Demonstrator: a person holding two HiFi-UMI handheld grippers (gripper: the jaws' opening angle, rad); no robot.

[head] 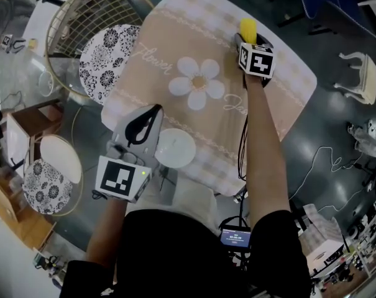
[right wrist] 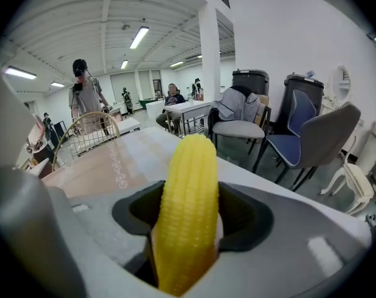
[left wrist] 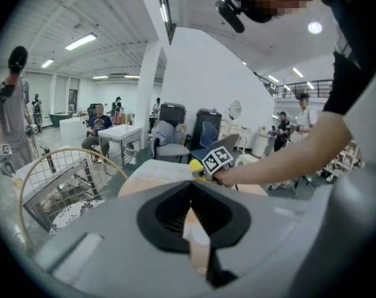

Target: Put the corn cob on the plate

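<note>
The right gripper (head: 247,40) is clamped on the corn cob (head: 248,28) at the far right part of the table (head: 281,98), the yellow cob poking out beyond the jaws. In the right gripper view the corn cob (right wrist: 186,210) fills the gap between both jaws. The white plate (head: 175,148) sits at the near edge, well apart from the cob. Just left of it is the left gripper (head: 154,110), jaws narrow and empty.

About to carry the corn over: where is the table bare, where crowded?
Bare: the tablecloth between the right gripper with the corn cob and the white plate, across the flower print. Crowded: the plate's left, where the left gripper hangs.
</note>
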